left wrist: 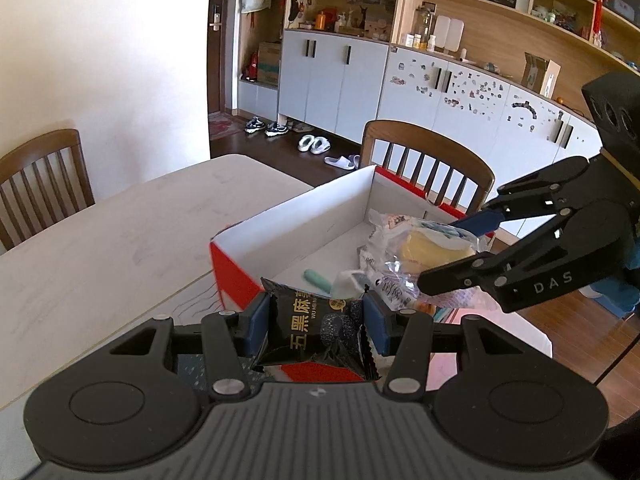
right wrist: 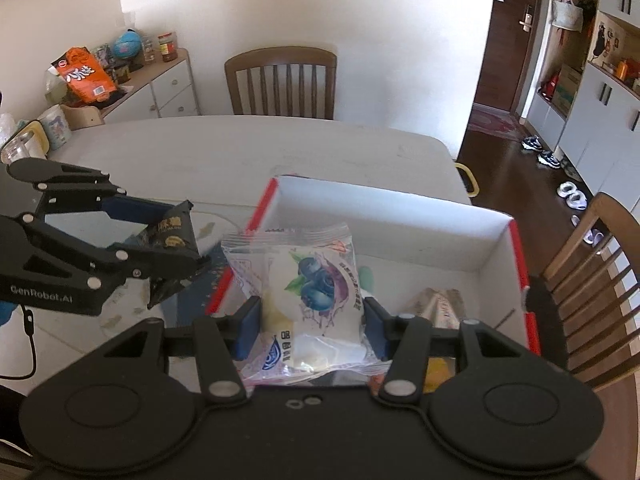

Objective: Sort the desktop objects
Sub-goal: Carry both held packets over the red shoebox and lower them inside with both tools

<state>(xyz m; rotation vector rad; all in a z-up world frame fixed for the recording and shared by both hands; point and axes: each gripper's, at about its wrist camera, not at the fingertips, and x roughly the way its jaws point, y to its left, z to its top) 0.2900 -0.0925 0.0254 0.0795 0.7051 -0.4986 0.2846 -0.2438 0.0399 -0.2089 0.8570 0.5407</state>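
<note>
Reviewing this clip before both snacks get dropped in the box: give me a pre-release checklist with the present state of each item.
1. Left gripper shut on black packet: ok.
2. Right gripper shut on blueberry packet: ok.
3. Blueberry packet over the box: ok.
4. Black packet past the box's red wall: not ok; in the right wrist view it hangs outside.
5. Free floor space in box: ok.
6. Grippers apart: ok.

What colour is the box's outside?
Red, white inside; the box shows it best in the left wrist view.
</note>
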